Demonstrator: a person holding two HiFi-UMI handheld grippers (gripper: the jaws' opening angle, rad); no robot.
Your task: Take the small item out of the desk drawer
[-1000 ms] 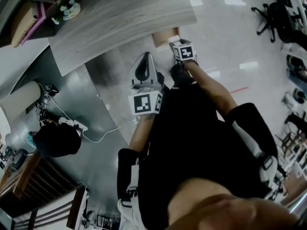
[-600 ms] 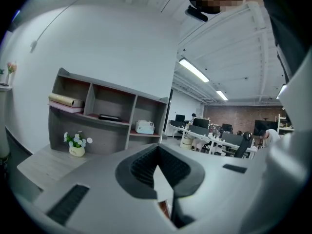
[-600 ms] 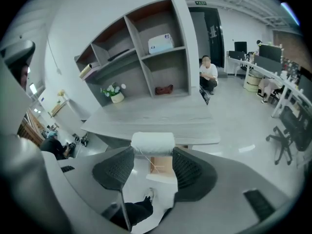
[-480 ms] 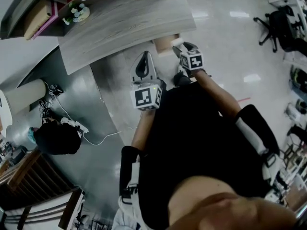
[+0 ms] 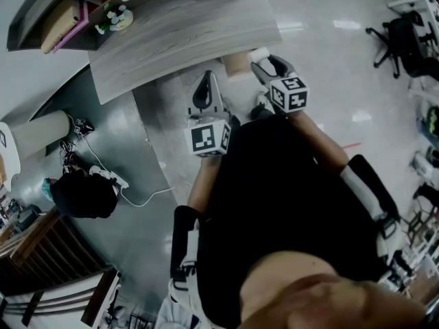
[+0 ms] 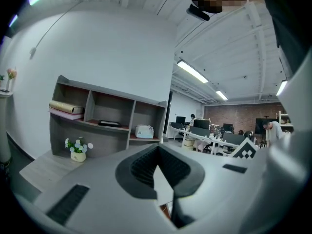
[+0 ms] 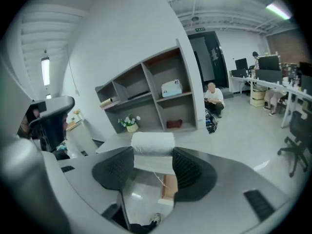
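Floor (image 5: 329,60) first: pale, glossy, spread under everything and threw back the ceiling lights in bright patches.

Next, grey wood-grain desk (image 5: 171,36): slanted across the top of the head view, backed by an open shelf unit (image 6: 112,91) with a few things in its compartments.

Torso in black (image 5: 274,204): filled the lower middle, both forearms stretched toward the desk's near edge.

Black bag (image 5: 82,197): lay on the floor far to the left, with a white cable (image 5: 137,196) looping just beside it.

Black office chair (image 5: 398,36): stood at the far right, well apart from the desk.

Brown drawer (image 5: 236,64): hung pulled out under the desk's near edge; showed again far down between the jaws in the right gripper view.

Left gripper (image 5: 206,86): pointed at the desk edge just left of the drawer; had its jaws closed tip against tip, dark pads (image 6: 139,172) meeting, nothing between them.

Right gripper (image 5: 265,60): sat just right of the drawer, raised beside the desk edge; had its jaws clamped on a white roll (image 7: 152,147), one ribbed pad pressed to each side.

Small pot of white flowers (image 5: 113,18): stood on the desk in front of the shelves.

White roll, smallest of all: looked soft, cloth or paper not clear; was out of the drawer, up at the jaw tips, with the drawer below and apart from it.
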